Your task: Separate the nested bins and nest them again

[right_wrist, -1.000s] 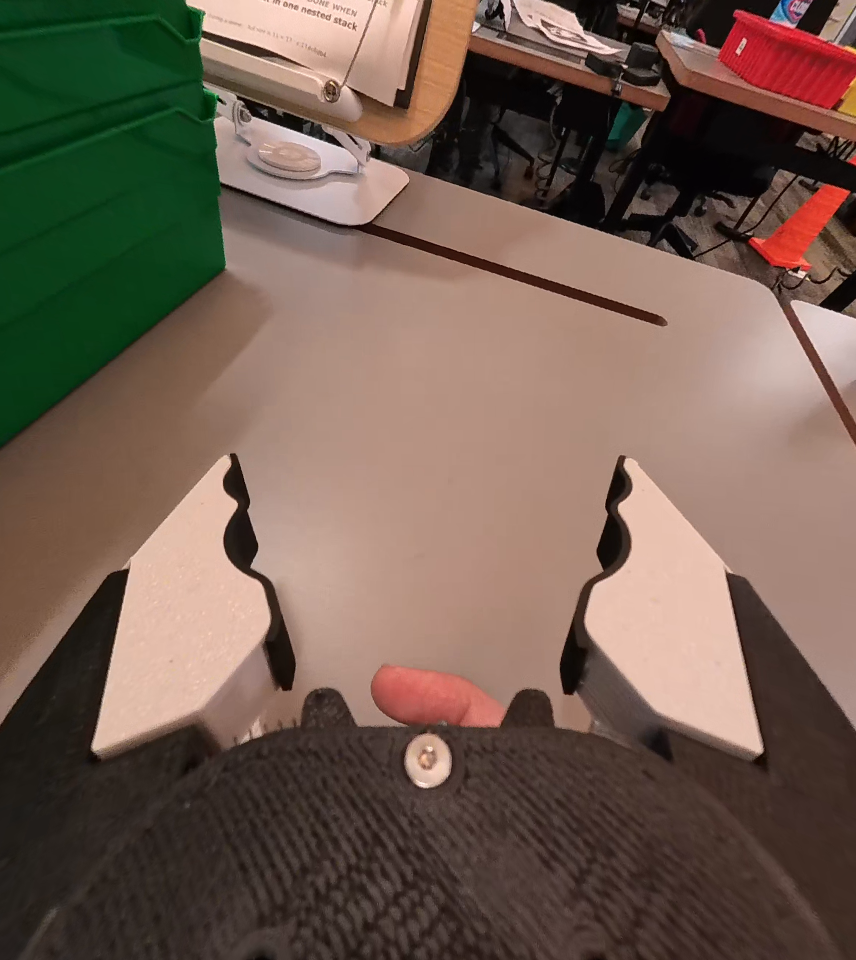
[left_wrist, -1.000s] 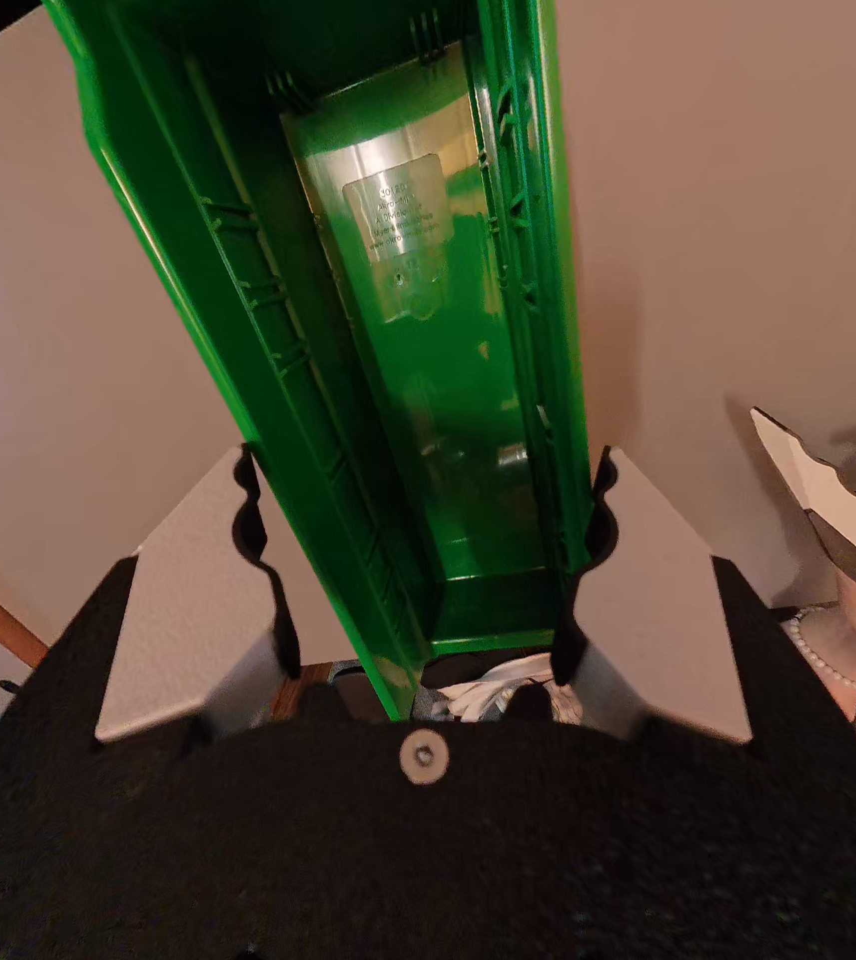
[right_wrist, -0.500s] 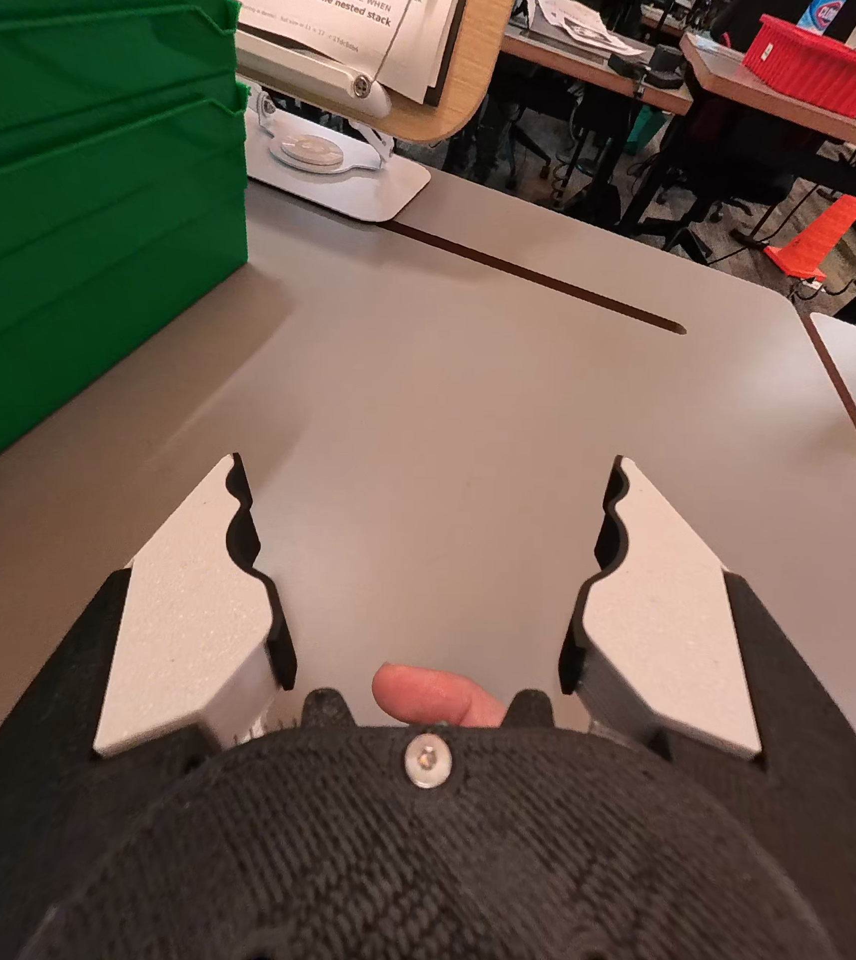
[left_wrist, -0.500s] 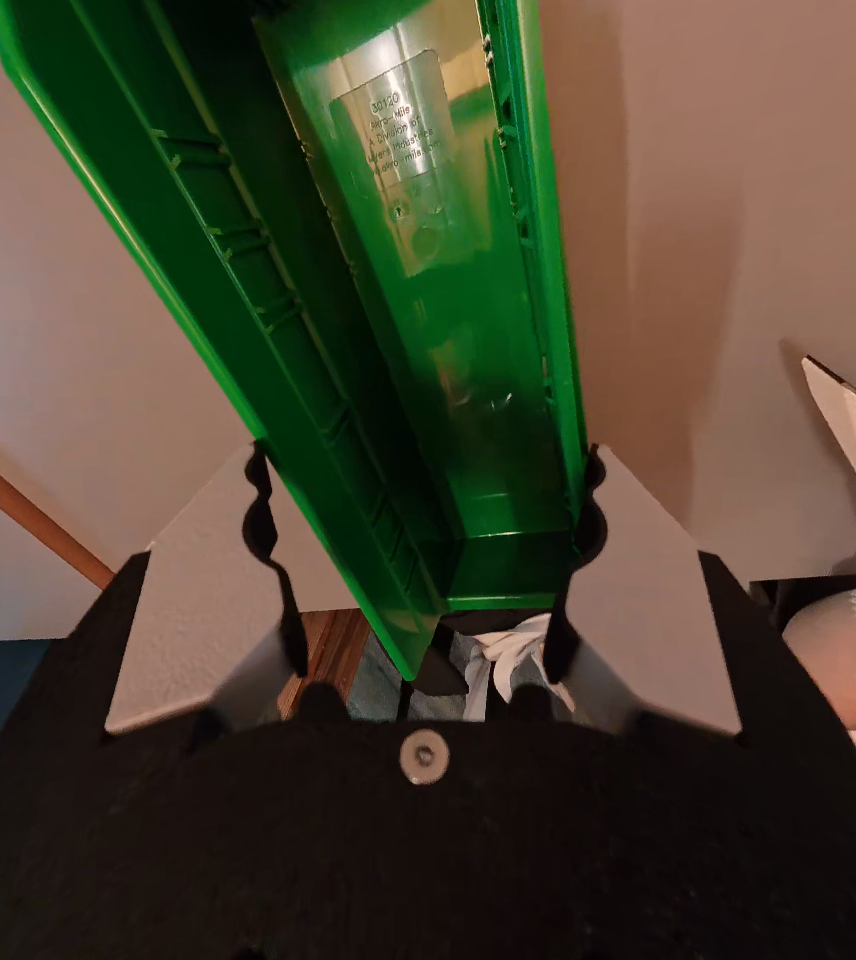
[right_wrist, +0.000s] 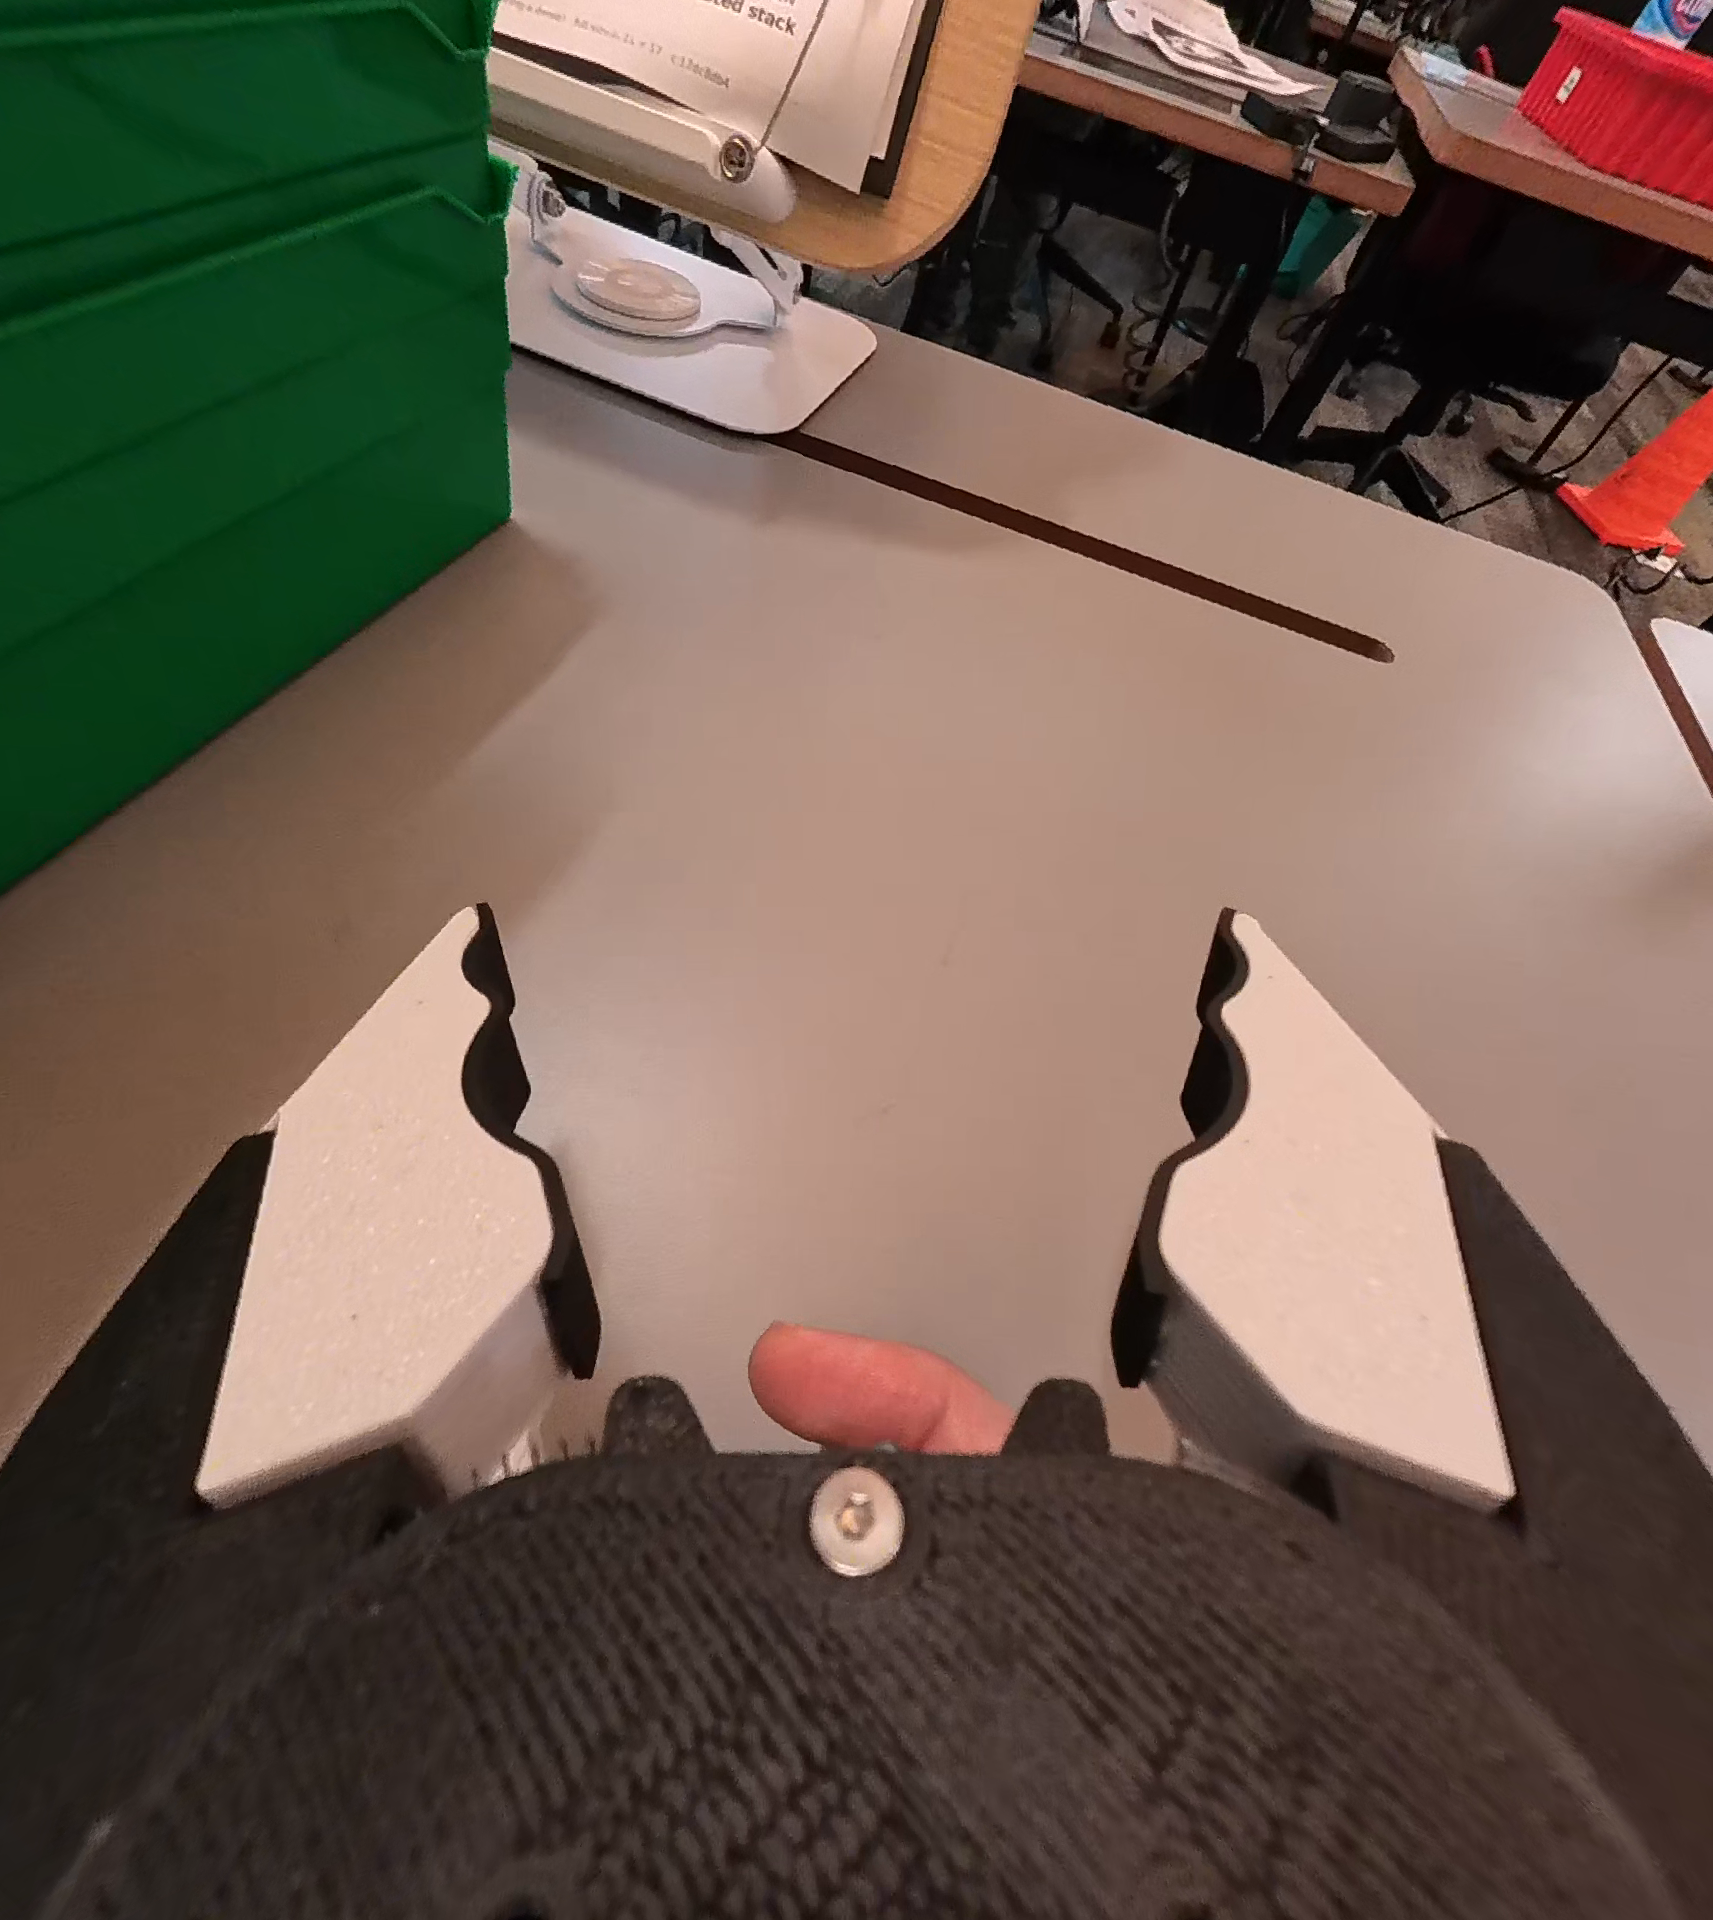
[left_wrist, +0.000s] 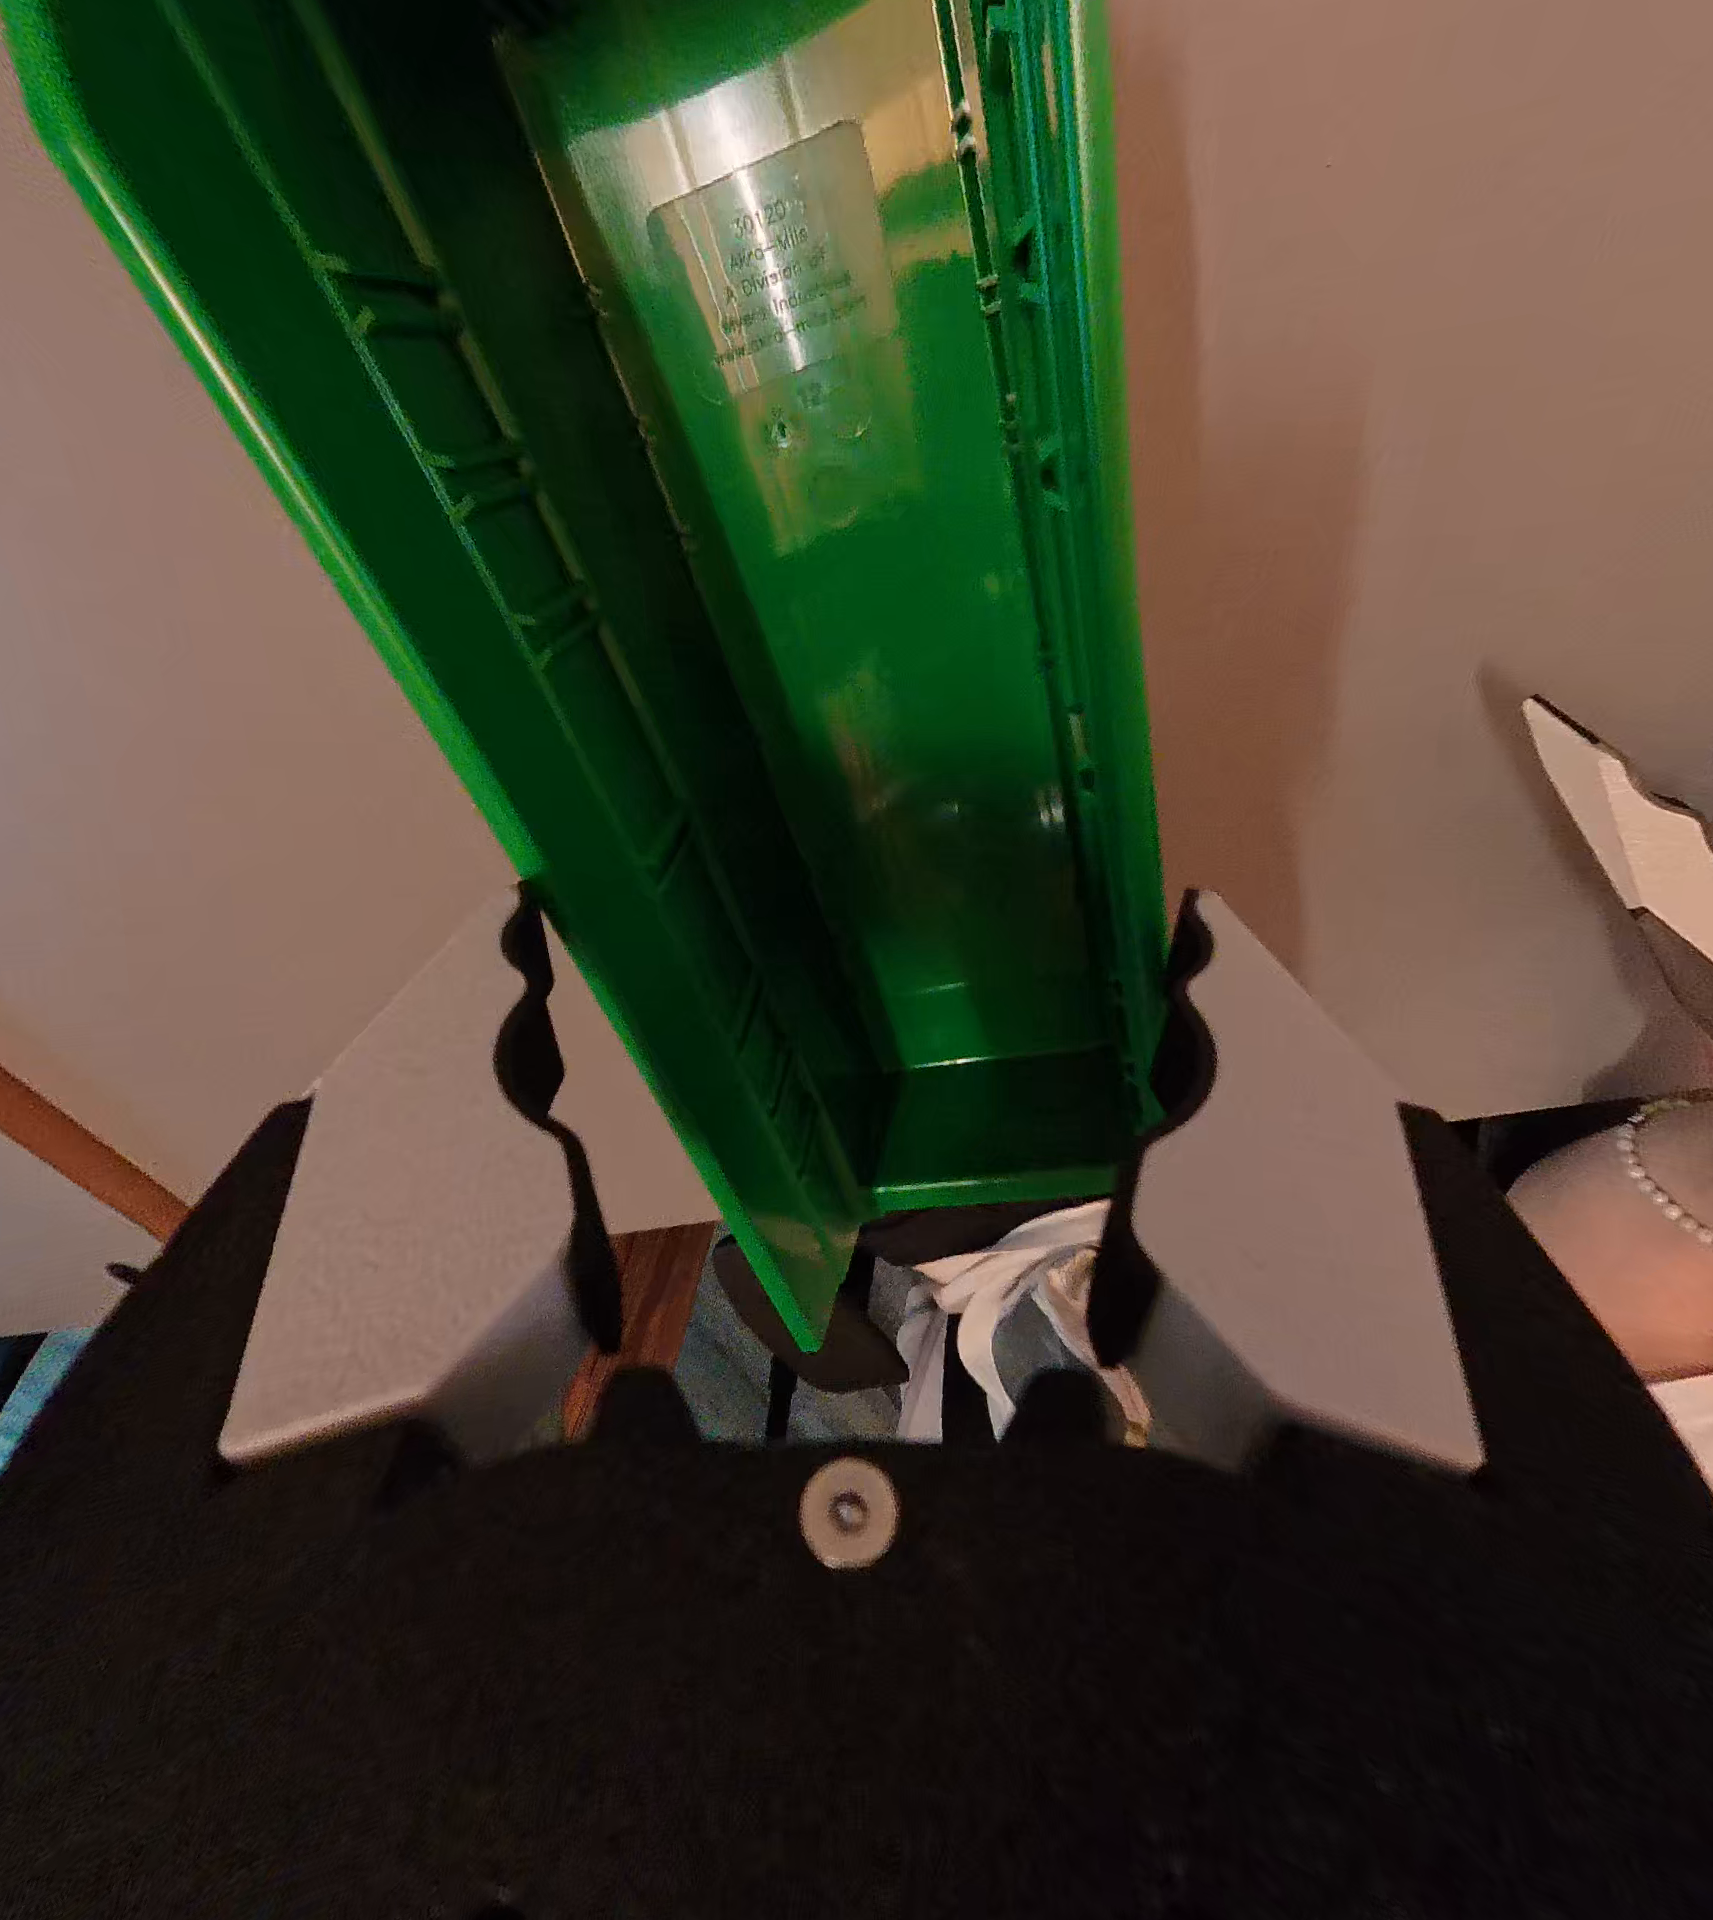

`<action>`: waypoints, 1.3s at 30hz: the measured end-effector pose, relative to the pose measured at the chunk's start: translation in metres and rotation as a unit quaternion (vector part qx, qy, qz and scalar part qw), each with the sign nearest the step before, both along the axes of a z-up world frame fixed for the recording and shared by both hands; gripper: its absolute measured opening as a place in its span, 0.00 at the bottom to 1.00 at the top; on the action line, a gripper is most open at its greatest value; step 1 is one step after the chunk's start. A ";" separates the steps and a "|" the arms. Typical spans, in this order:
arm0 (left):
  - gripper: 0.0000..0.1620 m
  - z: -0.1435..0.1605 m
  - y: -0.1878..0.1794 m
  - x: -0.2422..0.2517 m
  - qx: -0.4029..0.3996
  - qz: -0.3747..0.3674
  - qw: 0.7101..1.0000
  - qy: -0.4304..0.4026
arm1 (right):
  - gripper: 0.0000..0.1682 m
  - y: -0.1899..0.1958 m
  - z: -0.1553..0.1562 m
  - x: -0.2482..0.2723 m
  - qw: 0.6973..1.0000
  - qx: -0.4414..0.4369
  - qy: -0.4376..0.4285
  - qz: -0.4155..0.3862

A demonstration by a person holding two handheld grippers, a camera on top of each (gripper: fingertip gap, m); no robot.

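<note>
Between the left hand-held gripper [left_wrist: 847, 1049] fingers sits a held green bin [left_wrist: 727, 582]; right hand-held gripper [right_wrist: 857, 1039] gapes wide above the table [right_wrist: 935, 748]

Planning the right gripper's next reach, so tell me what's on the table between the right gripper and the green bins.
Nothing: in the right wrist view, only bare table lies between the open right gripper and the green bins at its left.

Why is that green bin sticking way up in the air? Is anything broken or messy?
Nothing looks broken or spilled. The green bin is tipped on end because the left gripper has it between its fingers, lifted off the table. The other green bins sit neatly nested there. The right gripper is open and empty.
</note>
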State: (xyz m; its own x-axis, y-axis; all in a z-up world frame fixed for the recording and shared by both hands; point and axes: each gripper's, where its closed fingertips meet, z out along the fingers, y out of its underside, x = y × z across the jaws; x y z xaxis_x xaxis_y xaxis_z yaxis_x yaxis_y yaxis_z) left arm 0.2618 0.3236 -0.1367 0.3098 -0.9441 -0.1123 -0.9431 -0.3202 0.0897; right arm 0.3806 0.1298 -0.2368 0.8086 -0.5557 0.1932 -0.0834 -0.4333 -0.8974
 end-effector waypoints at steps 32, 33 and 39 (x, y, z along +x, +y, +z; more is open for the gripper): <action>0.62 0.120 0.028 -0.007 0.010 0.023 0.997 -0.079 | 0.76 0.008 -0.003 -0.010 1.000 -0.014 -0.003 0.021; 0.62 0.126 0.037 -0.013 0.017 0.030 0.996 -0.083 | 0.76 0.009 -0.002 -0.011 1.000 -0.013 -0.003 0.023; 0.62 0.132 0.105 -0.071 0.044 0.082 0.992 -0.084 | 0.76 0.011 -0.003 -0.013 0.999 -0.019 -0.003 0.026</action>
